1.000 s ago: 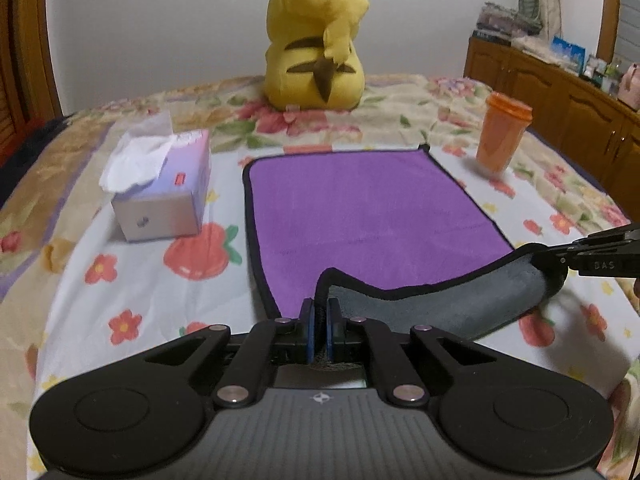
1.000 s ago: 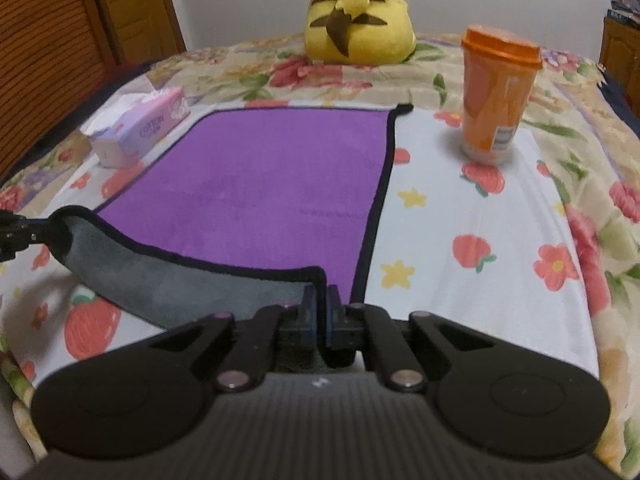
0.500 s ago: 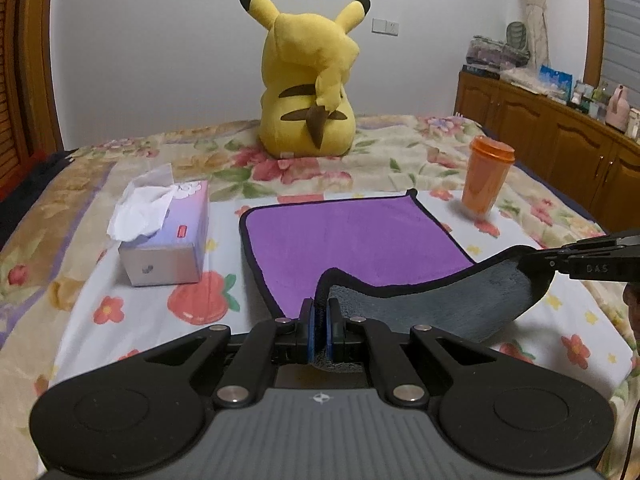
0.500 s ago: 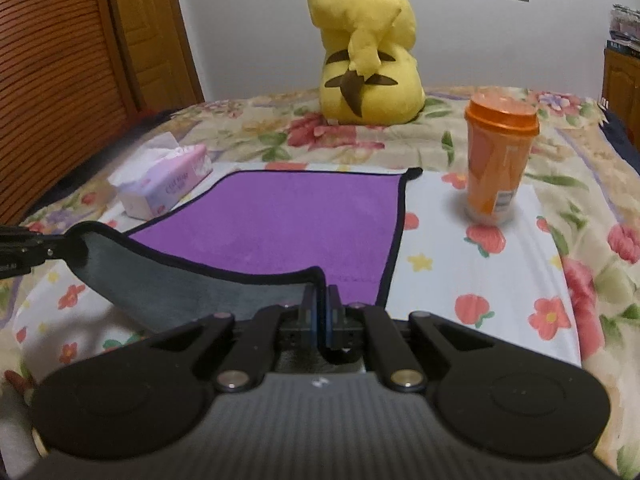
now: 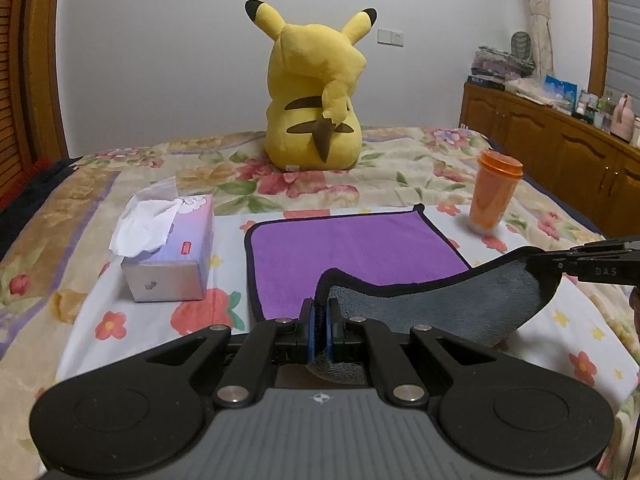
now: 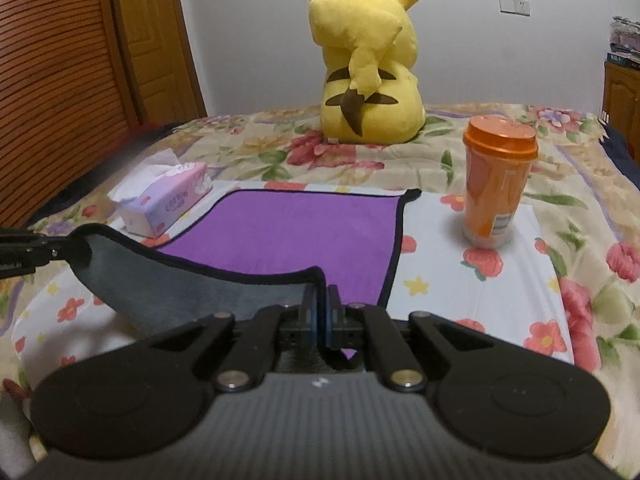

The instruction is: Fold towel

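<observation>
A: Left gripper (image 5: pixel 320 316) and right gripper (image 6: pixel 321 308) are each clamped on a near corner of the towel (image 5: pixel 360 250); near edge is raised off the bed (image 5: pixel 132 320).

B: First fold is judged in hand. Both corners should be carried level to the far edge, then released.

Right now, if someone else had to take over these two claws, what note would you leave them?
Left claw: shut on the towel's near left corner.
Right claw: shut on the near right corner.
The near edge is lifted, grey underside showing; the far half lies flat on the bed, purple side up.
Done: both corners gripped and raised.
Left: carry them over to the far edge, lay down, release.
Nearby: tissue box, orange cup.
</observation>
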`<state>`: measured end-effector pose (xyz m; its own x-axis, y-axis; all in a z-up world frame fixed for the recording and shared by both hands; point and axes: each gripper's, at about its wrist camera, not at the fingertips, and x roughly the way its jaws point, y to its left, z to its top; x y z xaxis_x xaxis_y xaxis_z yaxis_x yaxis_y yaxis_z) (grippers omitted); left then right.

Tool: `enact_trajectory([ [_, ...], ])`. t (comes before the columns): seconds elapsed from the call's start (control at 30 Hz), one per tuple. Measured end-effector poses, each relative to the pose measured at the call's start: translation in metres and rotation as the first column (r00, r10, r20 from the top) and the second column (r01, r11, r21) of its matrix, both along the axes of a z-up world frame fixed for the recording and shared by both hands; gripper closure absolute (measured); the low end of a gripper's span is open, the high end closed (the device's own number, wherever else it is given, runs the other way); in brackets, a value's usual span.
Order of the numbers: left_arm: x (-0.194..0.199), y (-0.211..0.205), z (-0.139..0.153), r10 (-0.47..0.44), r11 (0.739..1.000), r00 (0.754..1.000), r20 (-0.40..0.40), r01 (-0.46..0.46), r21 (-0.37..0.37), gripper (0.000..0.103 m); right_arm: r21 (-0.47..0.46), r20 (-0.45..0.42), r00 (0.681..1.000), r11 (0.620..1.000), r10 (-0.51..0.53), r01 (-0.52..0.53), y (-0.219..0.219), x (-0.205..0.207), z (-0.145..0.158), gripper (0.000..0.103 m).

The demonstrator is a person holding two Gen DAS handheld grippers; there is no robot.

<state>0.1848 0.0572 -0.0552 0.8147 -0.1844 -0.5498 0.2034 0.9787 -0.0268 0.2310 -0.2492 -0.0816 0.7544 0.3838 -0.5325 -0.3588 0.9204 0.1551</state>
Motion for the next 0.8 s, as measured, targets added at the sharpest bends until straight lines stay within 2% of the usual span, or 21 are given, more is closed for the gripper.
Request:
enact_trajectory([
  [0.8, 0.029, 0.003, -0.008, 0.008, 1.000, 1.000, 0.011, -0.008, -0.002, 0.095, -0.026, 0.026, 1.000, 1.000, 0.006, -0.005, -0.003, 0.022, -0.007, 0.099],
])
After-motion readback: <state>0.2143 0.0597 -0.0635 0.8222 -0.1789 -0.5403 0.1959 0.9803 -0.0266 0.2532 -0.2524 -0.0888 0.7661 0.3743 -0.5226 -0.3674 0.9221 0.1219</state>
